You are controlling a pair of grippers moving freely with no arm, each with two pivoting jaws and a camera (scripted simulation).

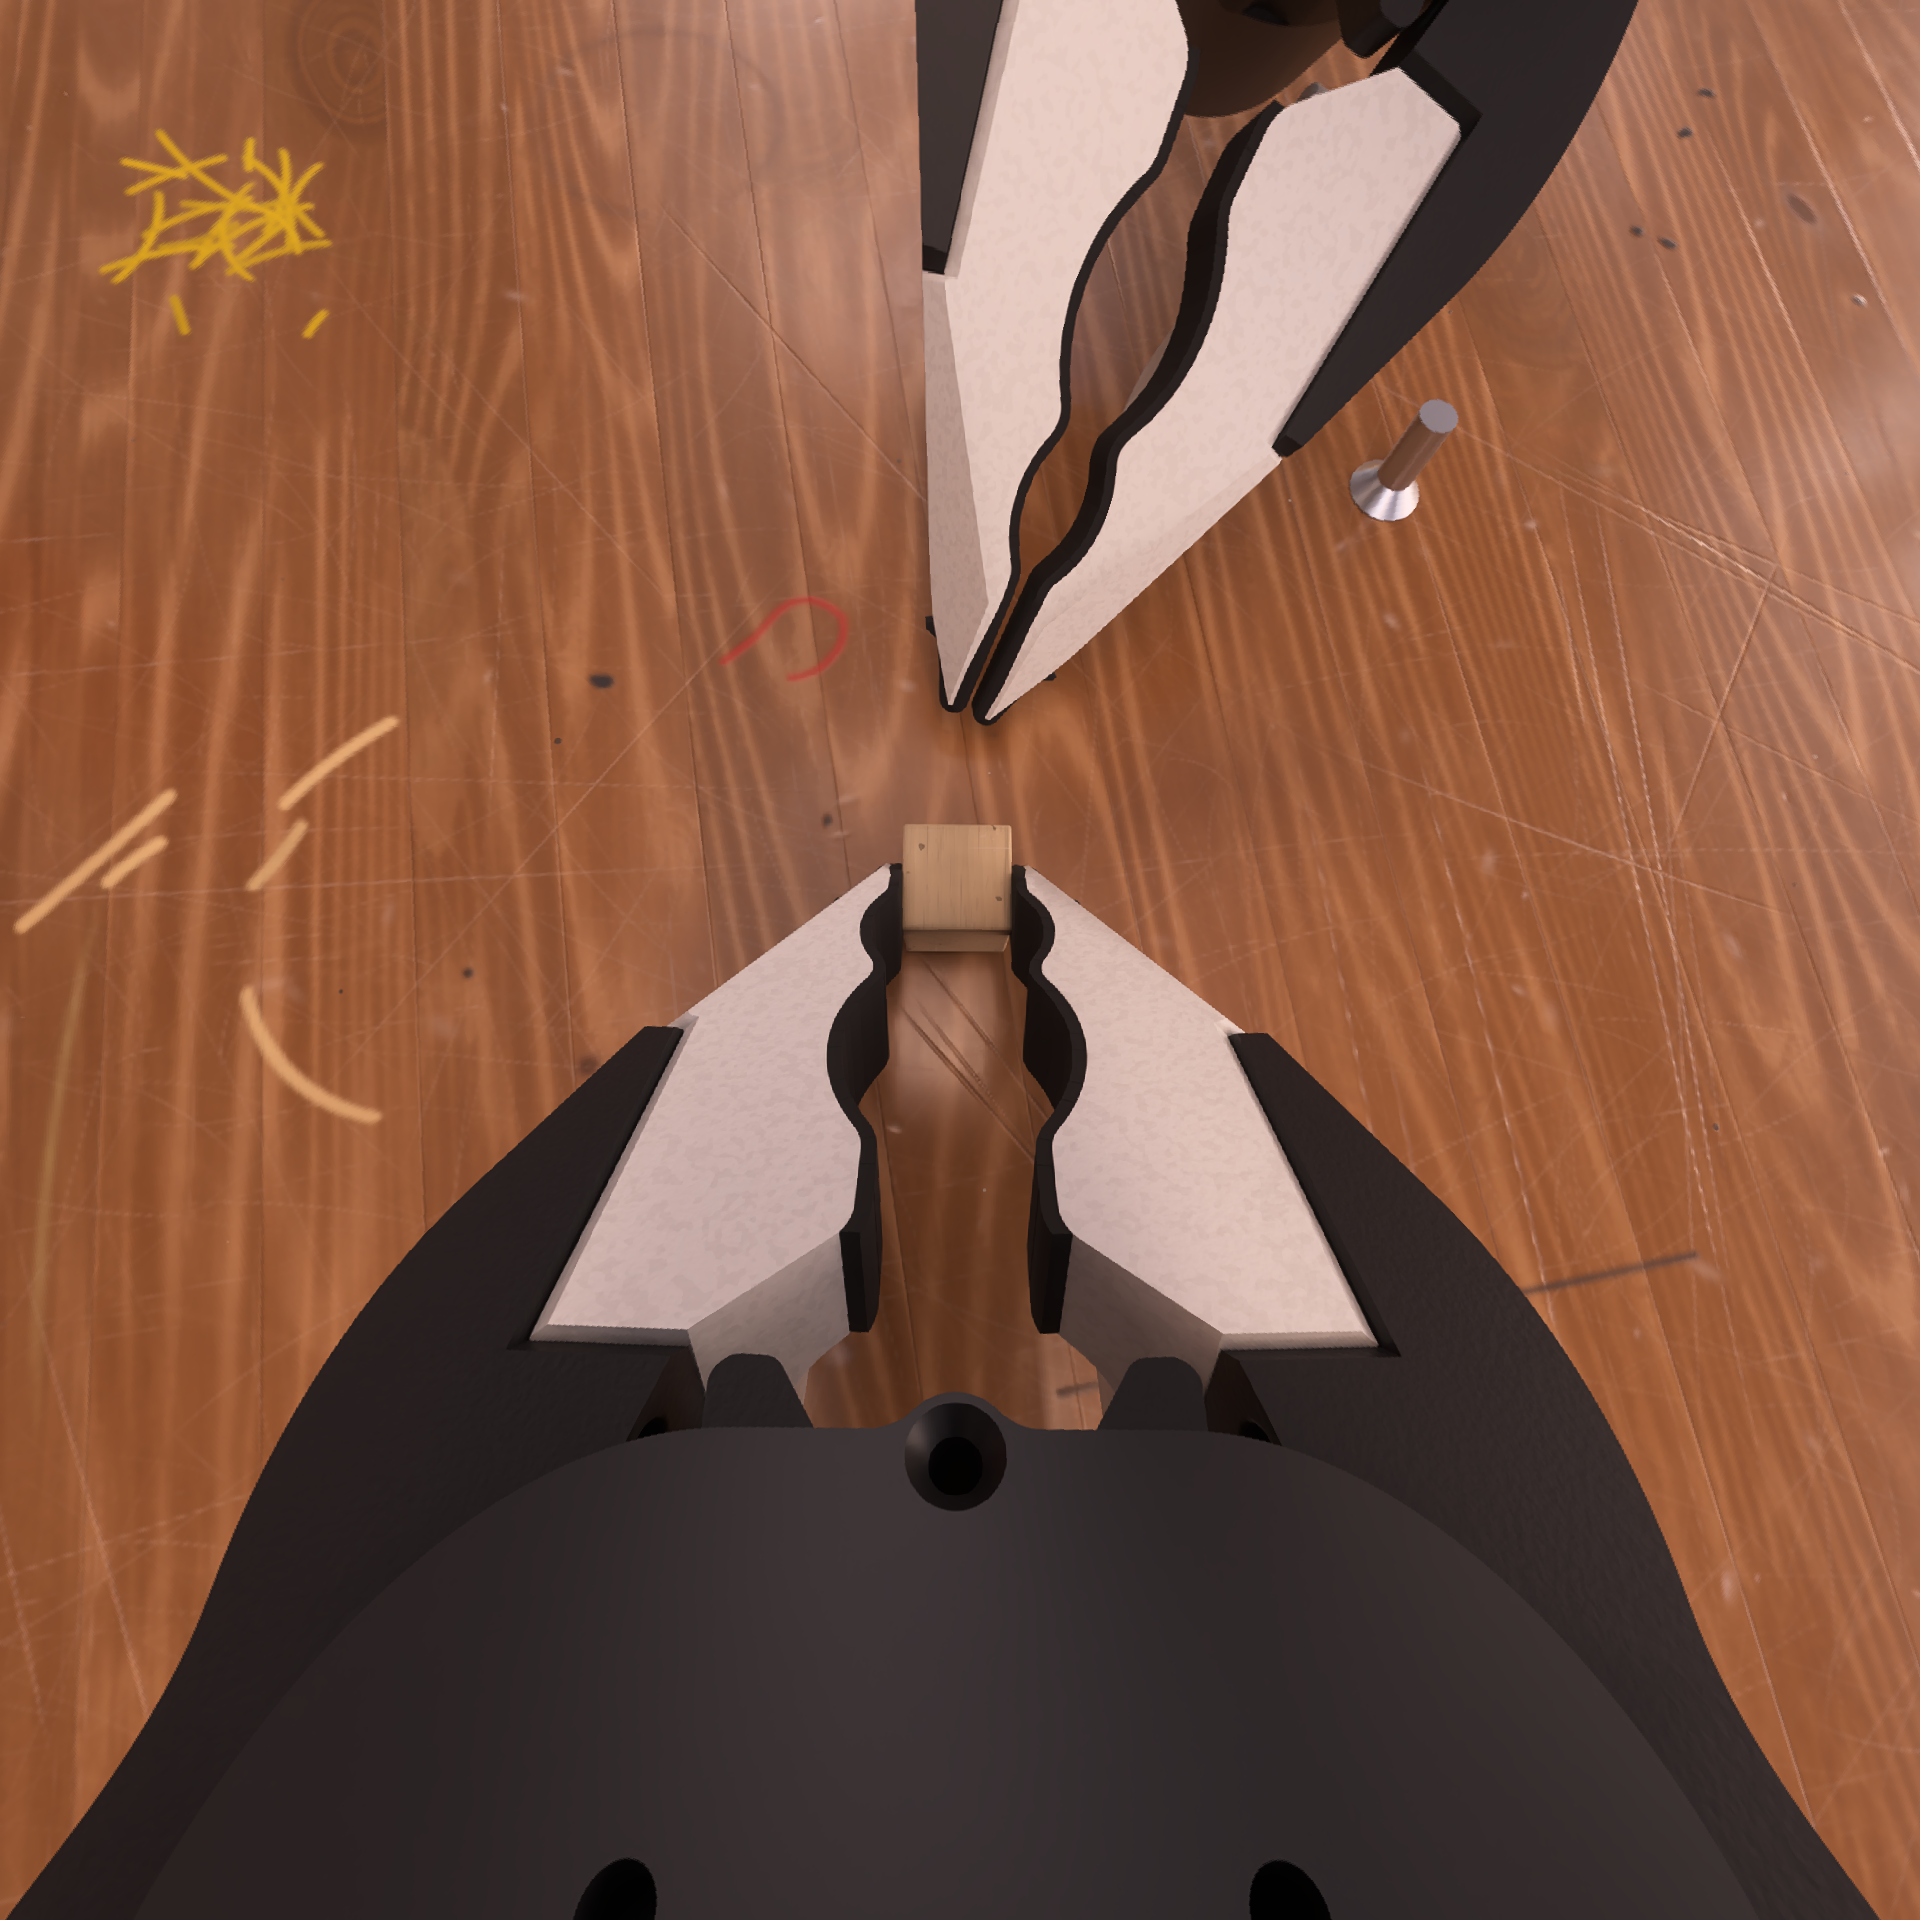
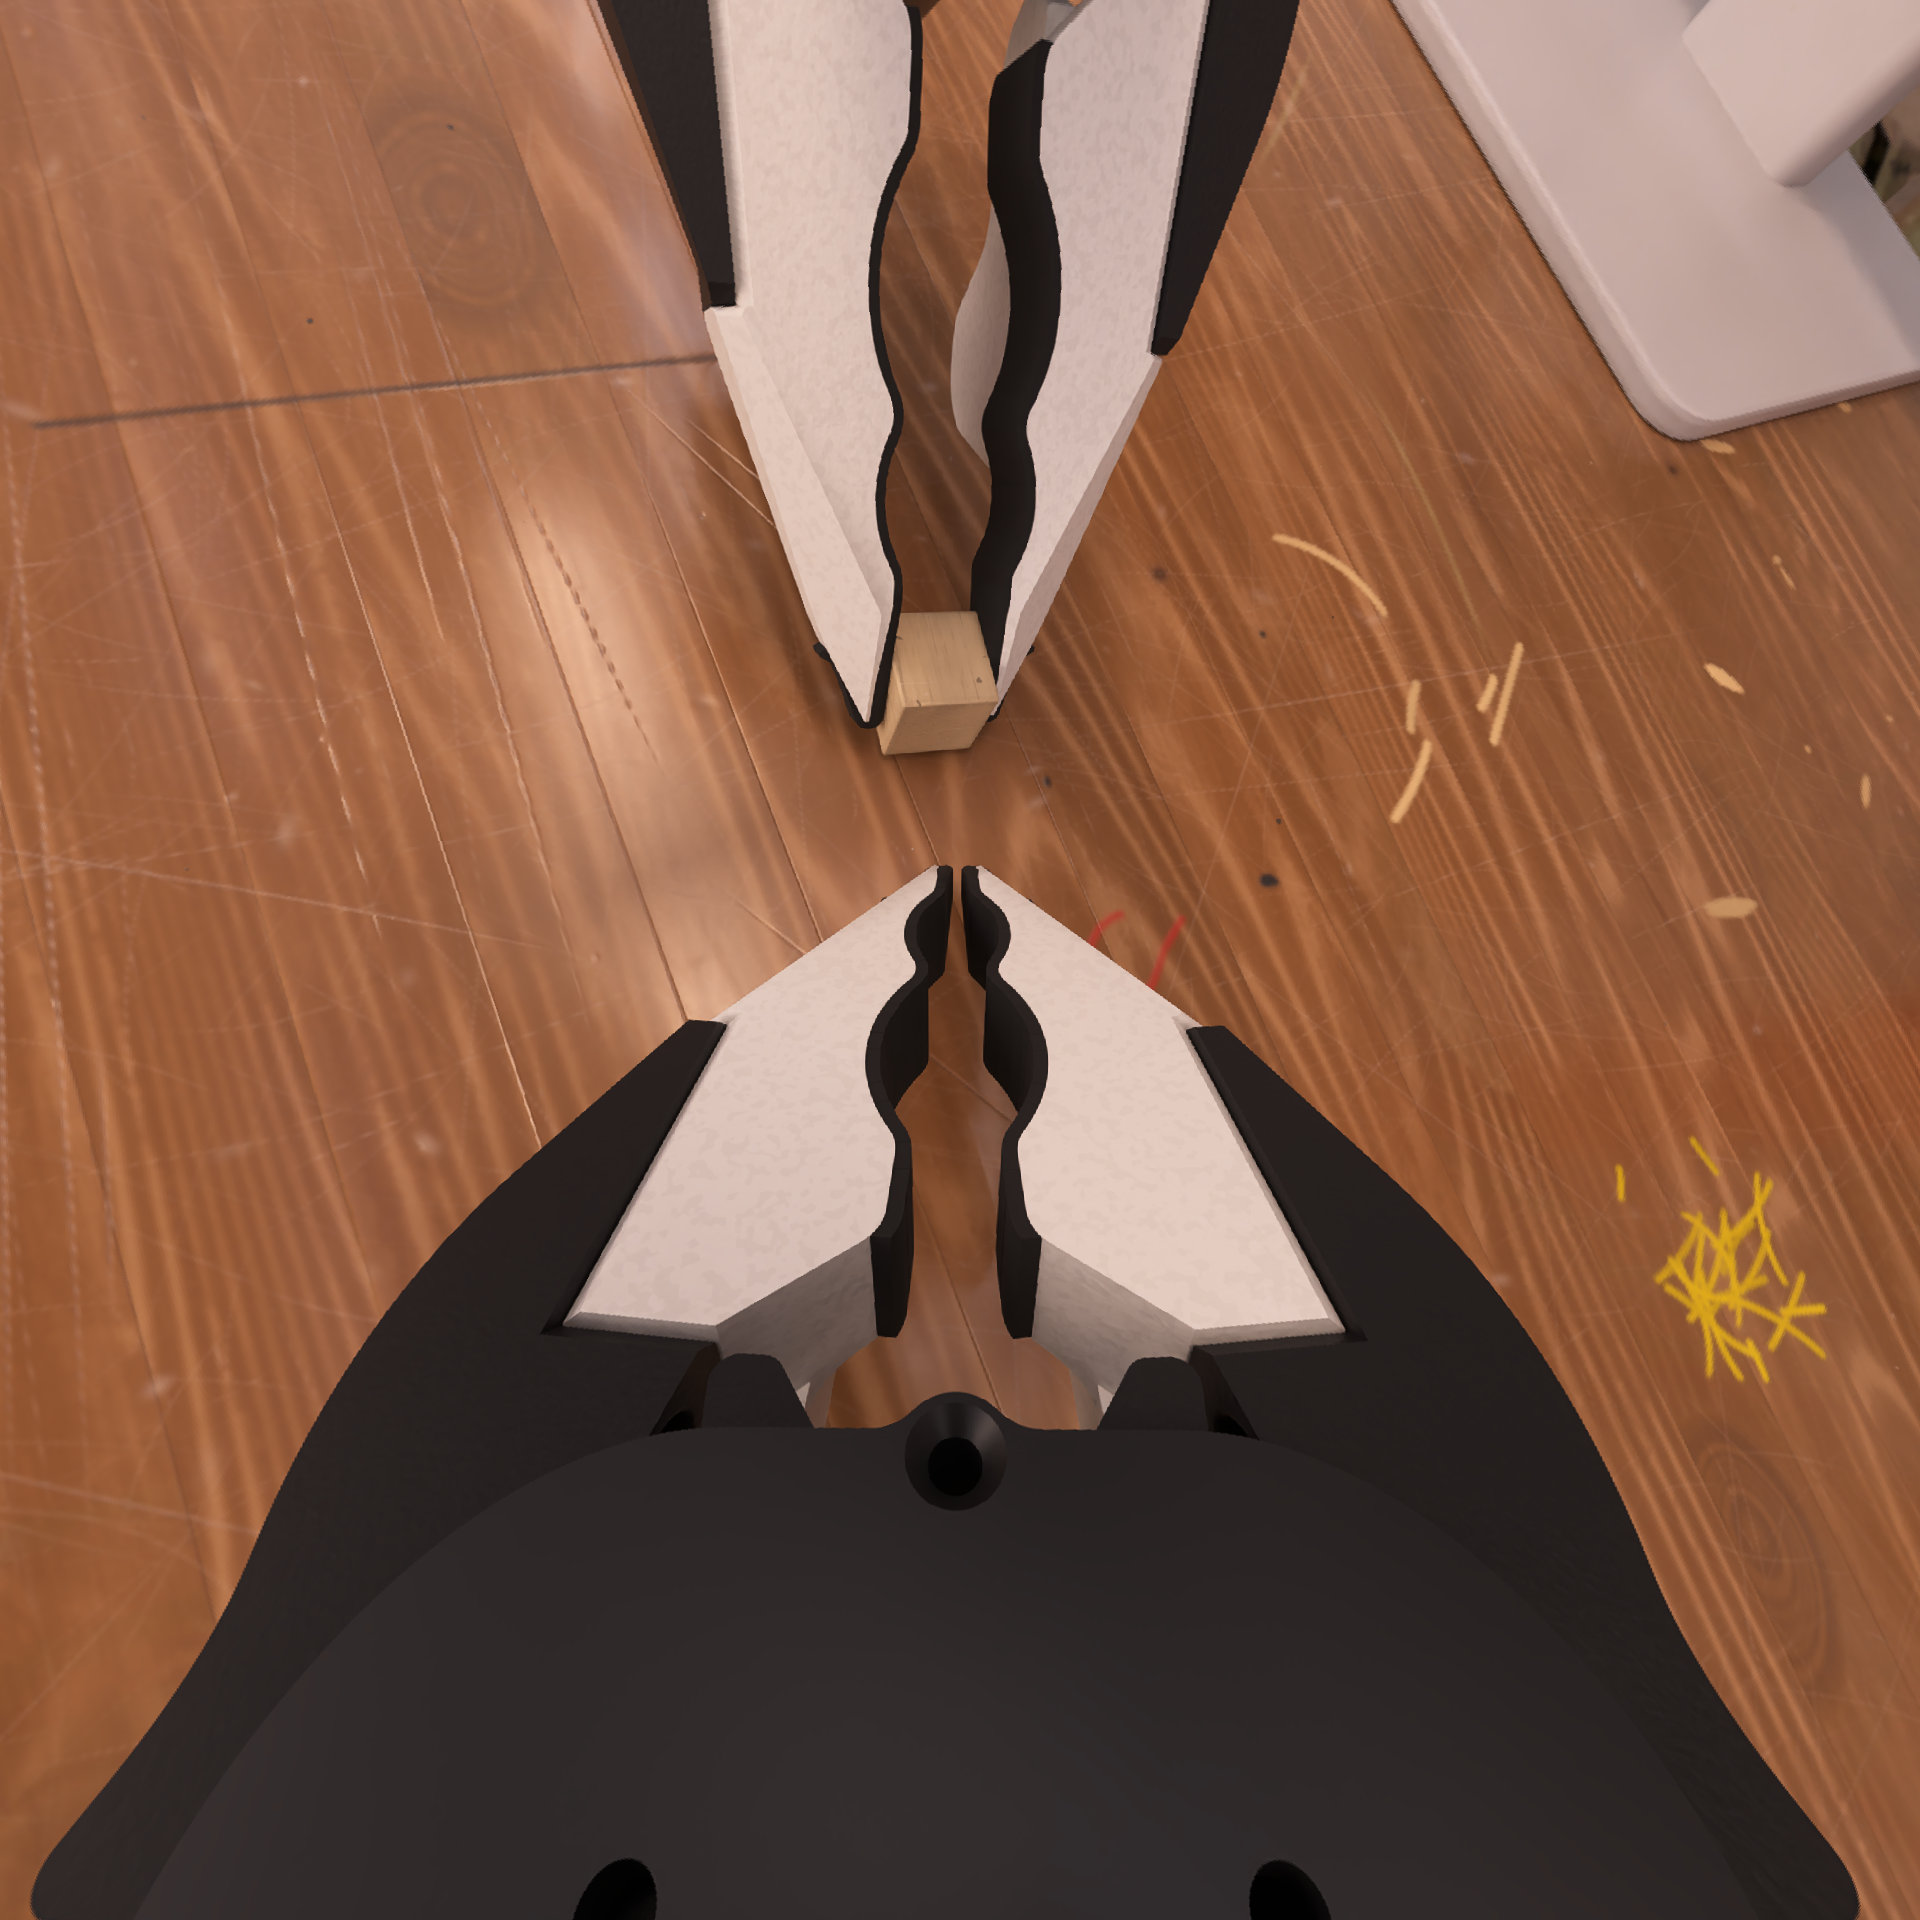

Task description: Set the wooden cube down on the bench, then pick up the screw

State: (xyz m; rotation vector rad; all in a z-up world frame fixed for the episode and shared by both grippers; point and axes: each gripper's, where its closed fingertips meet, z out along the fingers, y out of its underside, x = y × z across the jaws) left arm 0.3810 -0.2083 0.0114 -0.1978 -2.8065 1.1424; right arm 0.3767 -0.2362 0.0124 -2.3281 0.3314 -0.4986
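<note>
While my left gripper (image 1: pixel 956 883) clamps the cube (image 1: pixel 956 878), light and stiff, right gripper (image 2: pixel 956 878) is closed empty; screw (image 1: pixel 1403 462), probably slippery, wants a shank grip.

This looks like a workshop: a scratched, reddish-brown wooden plank bench top (image 1: pixel 520 520) is littered with a clump of yellow shavings (image 1: pixel 223 218), pale curled wood slivers (image 2: pixel 1455 717) and dark specks, and a loose silver flat-headed metal screw (image 1: pixel 1403 462) lies on it.

Yellow shavings (image 1: pixel 223 223), red squiggle (image 1: pixel 790 636), white stand (image 2: pixel 1704 208)
</note>
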